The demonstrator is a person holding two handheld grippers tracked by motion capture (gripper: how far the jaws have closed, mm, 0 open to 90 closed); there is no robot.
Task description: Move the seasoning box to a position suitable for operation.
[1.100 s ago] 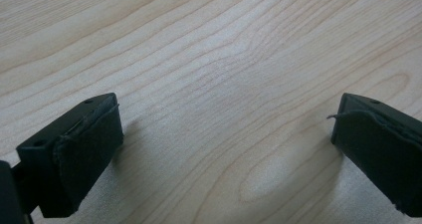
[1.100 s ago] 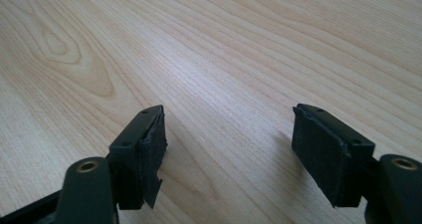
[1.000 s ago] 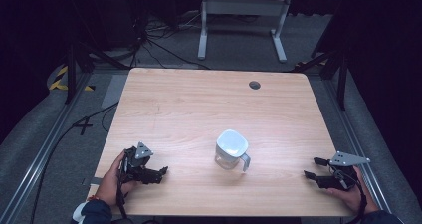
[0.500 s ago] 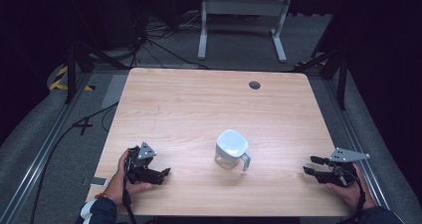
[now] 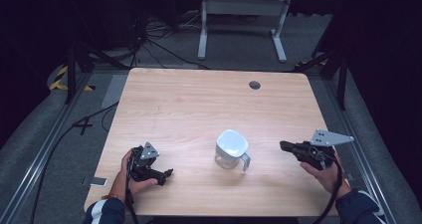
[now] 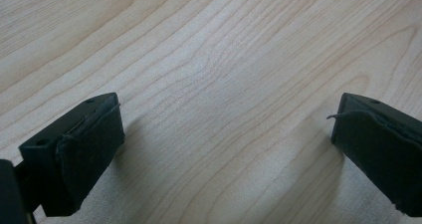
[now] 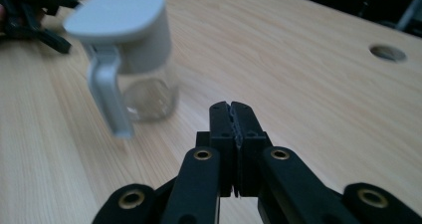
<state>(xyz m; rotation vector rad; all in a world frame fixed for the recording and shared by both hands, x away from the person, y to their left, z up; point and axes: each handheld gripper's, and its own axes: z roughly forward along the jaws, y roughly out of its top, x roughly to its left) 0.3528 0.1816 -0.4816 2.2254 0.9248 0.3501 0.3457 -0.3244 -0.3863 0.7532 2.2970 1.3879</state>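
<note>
A clear glass jug [image 5: 231,149] with a white lid and white handle stands on the wooden table [image 5: 209,104], near the front middle. Its handle points to the front right. My right gripper [image 5: 283,145] is held to the right of it, apart from it and pointing at it. In the right gripper view the jaws are pressed together with nothing between them [image 7: 232,107], and the jug [image 7: 129,59] stands ahead to the left. My left gripper [image 5: 166,174] is low over the table at the front left. Its jaws are wide apart over bare wood [image 6: 226,119].
A round cable hole [image 5: 255,85] sits near the table's far edge. Behind the table stands a white metal frame [image 5: 239,15], with cables on the floor [image 5: 149,45]. A small flat object [image 5: 94,182] lies by the table's front left corner.
My right gripper has moved a little up and toward the jug, and its jaws, apart before, are now together. The left gripper has barely shifted.
</note>
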